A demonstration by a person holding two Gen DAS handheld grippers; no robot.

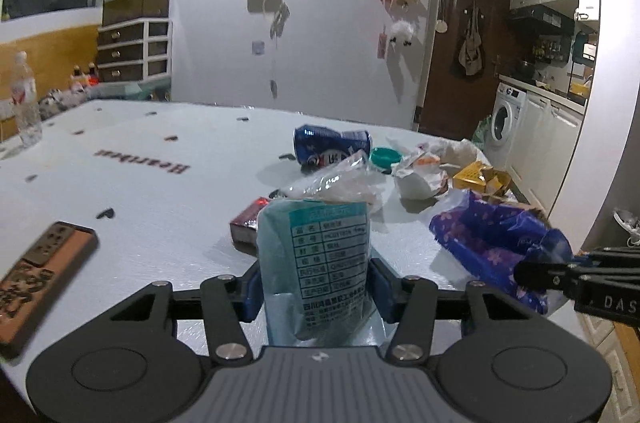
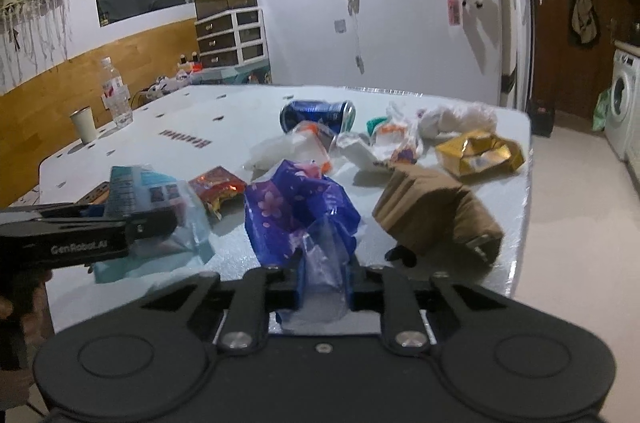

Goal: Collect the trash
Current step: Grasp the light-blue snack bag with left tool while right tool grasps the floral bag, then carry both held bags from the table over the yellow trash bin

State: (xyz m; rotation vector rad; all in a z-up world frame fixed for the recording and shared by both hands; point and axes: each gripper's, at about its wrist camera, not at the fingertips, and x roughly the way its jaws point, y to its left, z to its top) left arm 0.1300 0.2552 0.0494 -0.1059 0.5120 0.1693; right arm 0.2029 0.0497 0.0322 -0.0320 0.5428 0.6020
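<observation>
My left gripper [image 1: 314, 293] is shut on a pale teal plastic wrapper [image 1: 316, 263] with a printed label, held upright just above the white table [image 1: 140, 183]. It also shows in the right wrist view [image 2: 136, 195]. My right gripper [image 2: 324, 289] is shut on the edge of a blue flowered plastic bag [image 2: 296, 207], which lies open on the table; the bag also shows in the left wrist view [image 1: 496, 243]. Loose trash lies beyond: a crushed blue can [image 1: 332, 145], a red snack packet [image 2: 218, 185], clear plastic [image 1: 336, 183], white paper [image 1: 420, 179], a yellow box [image 2: 480, 151].
A brown paper bag [image 2: 436, 211] lies near the table's right edge. A power strip [image 1: 36, 279] lies at the near left. A water bottle [image 2: 116, 91] and a cup [image 2: 84, 125] stand at the far left. A teal lid [image 1: 384, 157] sits by the can.
</observation>
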